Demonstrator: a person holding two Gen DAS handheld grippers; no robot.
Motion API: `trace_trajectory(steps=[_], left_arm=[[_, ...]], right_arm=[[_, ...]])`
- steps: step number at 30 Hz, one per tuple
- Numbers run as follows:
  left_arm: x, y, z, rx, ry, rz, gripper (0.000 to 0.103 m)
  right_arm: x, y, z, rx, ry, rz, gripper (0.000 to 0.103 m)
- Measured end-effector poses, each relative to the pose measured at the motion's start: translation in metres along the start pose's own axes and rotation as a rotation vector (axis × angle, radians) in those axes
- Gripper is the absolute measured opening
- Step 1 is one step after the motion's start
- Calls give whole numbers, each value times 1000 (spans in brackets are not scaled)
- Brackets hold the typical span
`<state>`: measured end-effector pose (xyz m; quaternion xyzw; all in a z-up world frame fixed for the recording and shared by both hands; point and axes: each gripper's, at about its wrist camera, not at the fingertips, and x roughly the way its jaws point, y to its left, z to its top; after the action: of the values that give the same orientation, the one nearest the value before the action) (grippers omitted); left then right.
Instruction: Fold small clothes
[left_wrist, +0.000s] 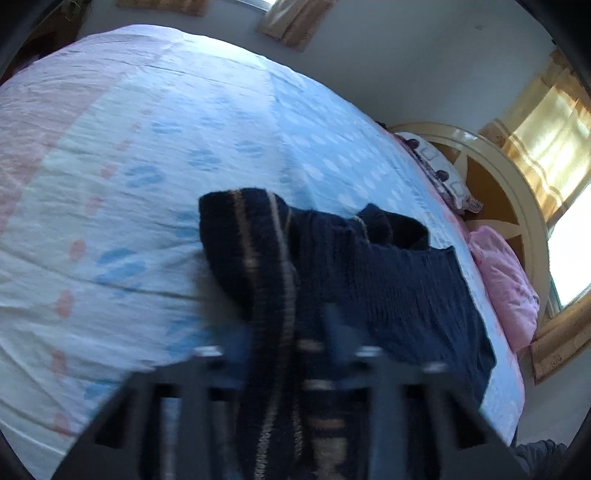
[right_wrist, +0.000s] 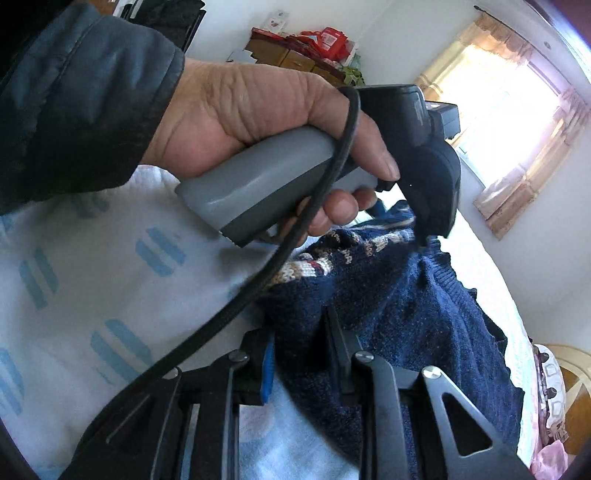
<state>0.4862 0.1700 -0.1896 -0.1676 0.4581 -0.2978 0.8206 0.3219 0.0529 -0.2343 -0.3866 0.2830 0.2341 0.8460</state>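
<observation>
A navy knitted sweater with a beige patterned band lies crumpled on the bed sheet, which is pale blue and pink. In the blurred left wrist view my left gripper is shut on the patterned band, and the cloth runs up between its fingers. The right wrist view shows the same sweater. There my right gripper is shut on its near edge, with knit filling the gap between the fingers. A person's hand holds the left gripper, whose dark tip presses into the sweater's far side.
A pink pillow and a patterned pillow lie by the wooden headboard at the right. A black cable hangs across the right wrist view. A bright curtained window and a shelf with red boxes stand beyond the bed.
</observation>
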Motion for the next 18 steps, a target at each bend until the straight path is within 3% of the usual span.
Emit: trace_trajectory(steps=[2, 7, 18], left_arm=[[-5, -3, 0, 10, -10, 22, 18], [-15, -9, 3, -11, -33, 7, 16], [-33, -53, 17, -53, -139, -75, 15]], right_arm=[[-7, -2, 1, -1, 1, 14, 12], [-31, -16, -3, -19, -31, -7, 11], [-80, -85, -38, 171, -116, -80, 10]])
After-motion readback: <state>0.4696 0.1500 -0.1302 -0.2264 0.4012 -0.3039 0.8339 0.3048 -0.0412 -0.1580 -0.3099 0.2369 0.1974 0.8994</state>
